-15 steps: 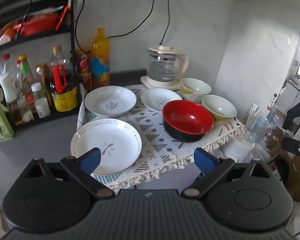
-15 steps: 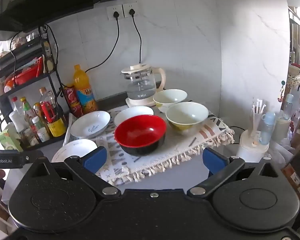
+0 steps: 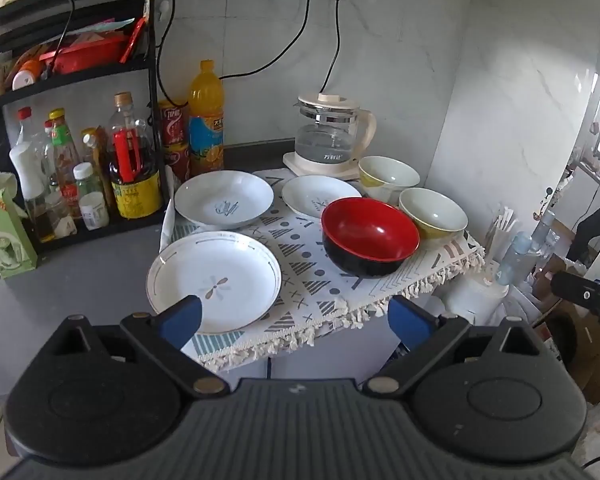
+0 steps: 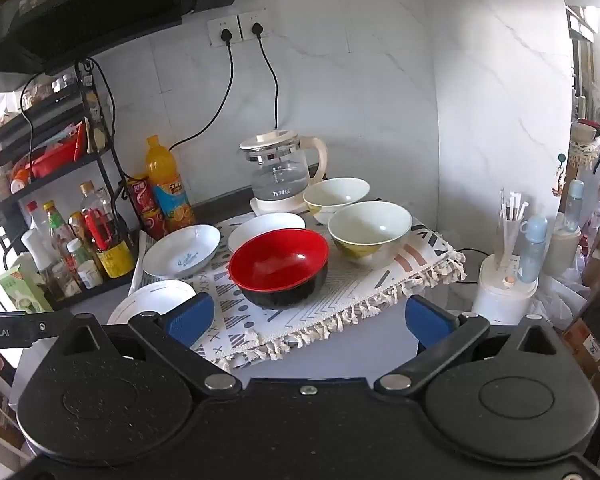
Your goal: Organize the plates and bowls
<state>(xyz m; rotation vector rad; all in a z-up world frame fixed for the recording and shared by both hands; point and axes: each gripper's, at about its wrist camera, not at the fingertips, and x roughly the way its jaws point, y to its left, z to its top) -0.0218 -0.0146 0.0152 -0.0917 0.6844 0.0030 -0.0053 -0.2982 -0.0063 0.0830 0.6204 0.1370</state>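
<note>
Currently spread: left gripper [image 3: 295, 319], right gripper [image 4: 307, 318], both empty.
Near plate [image 3: 213, 280]: closest left, likely first pick.
Red bowl [image 4: 278, 265]: separate, for stacking.

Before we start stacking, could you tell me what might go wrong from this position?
1. The patterned cloth overhangs the counter edge; a tool snagging its fringe could drag all the dishes.
2. The nearest plate sits close to that edge, so a poor grip might tip it off.
3. The two pale bowls crowd the glass kettle; lifting the rear one could knock it.
</note>
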